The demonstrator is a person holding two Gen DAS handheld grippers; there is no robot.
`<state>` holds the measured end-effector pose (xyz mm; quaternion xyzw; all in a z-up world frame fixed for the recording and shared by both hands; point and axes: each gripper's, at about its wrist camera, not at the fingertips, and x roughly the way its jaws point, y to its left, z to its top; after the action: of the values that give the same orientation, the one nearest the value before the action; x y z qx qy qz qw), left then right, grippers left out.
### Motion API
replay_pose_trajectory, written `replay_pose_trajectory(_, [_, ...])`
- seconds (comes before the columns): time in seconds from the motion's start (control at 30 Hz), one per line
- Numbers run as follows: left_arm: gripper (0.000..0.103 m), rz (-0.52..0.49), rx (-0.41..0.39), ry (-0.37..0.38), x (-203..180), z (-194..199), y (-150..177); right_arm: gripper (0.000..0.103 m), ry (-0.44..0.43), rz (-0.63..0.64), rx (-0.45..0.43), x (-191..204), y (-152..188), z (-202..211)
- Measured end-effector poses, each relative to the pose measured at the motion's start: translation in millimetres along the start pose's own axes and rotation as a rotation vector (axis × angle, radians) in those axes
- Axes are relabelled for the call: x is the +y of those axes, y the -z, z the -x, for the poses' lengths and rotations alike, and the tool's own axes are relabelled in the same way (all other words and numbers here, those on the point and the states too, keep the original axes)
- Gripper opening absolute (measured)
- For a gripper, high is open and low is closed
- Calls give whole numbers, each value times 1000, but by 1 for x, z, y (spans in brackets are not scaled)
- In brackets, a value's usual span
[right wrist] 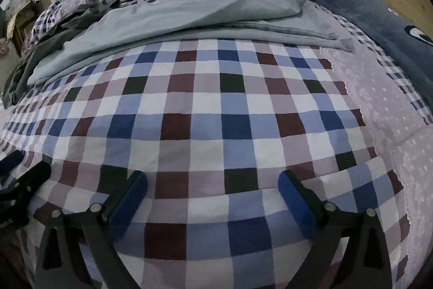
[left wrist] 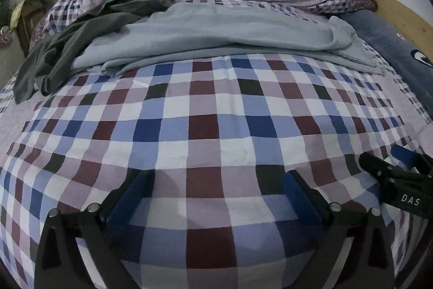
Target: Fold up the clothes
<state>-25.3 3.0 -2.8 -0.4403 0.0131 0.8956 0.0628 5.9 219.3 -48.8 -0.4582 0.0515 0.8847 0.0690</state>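
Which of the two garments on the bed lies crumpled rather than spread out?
The dark grey garment, bunched at the left; the light blue garment beside it lies broad and mostly flat.

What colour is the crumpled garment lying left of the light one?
Dark grey-green garment, clearest in the left wrist view, beside the light grey-blue garment.

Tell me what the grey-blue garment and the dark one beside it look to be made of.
Grey-blue garment: soft matte knit, likely cotton jersey; it lies in smooth, limp folds with no shine. Dark garment: thinner, drapier fabric, perhaps a synthetic blend; it bunches into narrow creases with a faint sheen. Weave is too small to tell.
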Motion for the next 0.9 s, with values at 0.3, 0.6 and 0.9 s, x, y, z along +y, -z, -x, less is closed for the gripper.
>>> replay_pose_trajectory(0.3, [103, -4, 9, 6, 2, -1, -1, 100, 2, -4, 3, 0, -1, -2])
replay_pose_trajectory(0.6, [103, -1, 9, 4, 1, -1, 0, 100, 1, -3, 3, 0, -1, -2])
replay_pose_trajectory(0.9, [103, -1, 9, 3, 1, -1, 0, 100, 1, -4, 3, 0, 0, -2])
